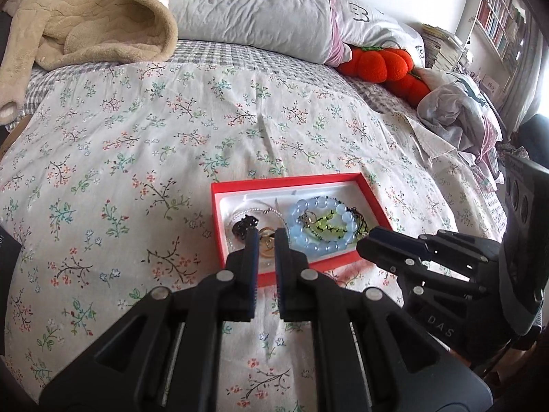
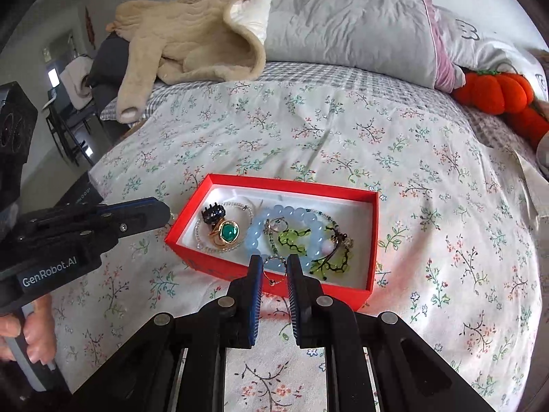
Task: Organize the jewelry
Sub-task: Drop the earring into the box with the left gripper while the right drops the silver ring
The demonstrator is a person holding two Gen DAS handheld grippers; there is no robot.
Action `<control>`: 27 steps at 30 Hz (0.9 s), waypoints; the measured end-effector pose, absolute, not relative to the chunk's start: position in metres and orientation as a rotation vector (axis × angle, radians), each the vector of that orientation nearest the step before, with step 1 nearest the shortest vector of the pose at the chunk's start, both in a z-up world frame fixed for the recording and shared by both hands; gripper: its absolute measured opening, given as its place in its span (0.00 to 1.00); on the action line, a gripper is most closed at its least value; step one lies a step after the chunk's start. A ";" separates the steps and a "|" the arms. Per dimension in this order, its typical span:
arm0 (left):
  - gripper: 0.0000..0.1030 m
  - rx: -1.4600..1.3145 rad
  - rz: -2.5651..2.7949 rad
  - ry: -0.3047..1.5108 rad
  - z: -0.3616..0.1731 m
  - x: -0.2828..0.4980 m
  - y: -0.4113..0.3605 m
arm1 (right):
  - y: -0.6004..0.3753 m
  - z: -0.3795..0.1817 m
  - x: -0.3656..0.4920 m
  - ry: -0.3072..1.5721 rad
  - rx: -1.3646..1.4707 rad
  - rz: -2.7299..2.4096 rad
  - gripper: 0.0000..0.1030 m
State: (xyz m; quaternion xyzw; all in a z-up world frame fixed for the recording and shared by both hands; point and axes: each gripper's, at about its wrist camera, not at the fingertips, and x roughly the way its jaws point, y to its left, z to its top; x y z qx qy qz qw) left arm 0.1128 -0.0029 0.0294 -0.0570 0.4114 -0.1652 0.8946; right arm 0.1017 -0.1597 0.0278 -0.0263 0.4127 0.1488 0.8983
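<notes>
A red box (image 2: pixel 219 267) with a white lining lies on the floral bedspread. It holds a pale blue bead bracelet (image 2: pixel 310 219), a green-stone gold ring (image 2: pixel 228 231), a black hair claw (image 2: pixel 212 213), green leaf pieces (image 2: pixel 291 240), a thin bead chain and a small ring (image 2: pixel 274 269). My right gripper (image 2: pixel 274 264) is narrowly open over the box's near wall, empty. My left gripper (image 1: pixel 266 237) is narrowly open over the box's near left part (image 1: pixel 218 226), empty. The blue bracelet (image 1: pixel 319 223) also shows in the left wrist view.
A beige fleece garment (image 2: pixel 192 41) and a grey pillow (image 2: pixel 343 24) lie at the head of the bed. Orange plush pumpkins (image 2: pixel 497 92) sit at the right. A bookshelf (image 1: pixel 501 24) stands far right. A dark object (image 1: pixel 8 254) lies at the bed's left edge.
</notes>
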 end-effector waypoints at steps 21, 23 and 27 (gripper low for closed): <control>0.20 -0.033 -0.270 0.861 0.016 0.134 -0.040 | -0.186 0.025 0.124 0.876 -0.028 0.268 0.14; 0.27 -0.025 -0.256 0.860 0.019 0.130 -0.035 | -0.184 0.024 0.127 0.876 -0.029 0.264 0.14; 0.37 -0.026 -0.227 0.873 0.022 0.122 -0.024 | -0.180 0.023 0.135 0.875 -0.019 0.256 0.15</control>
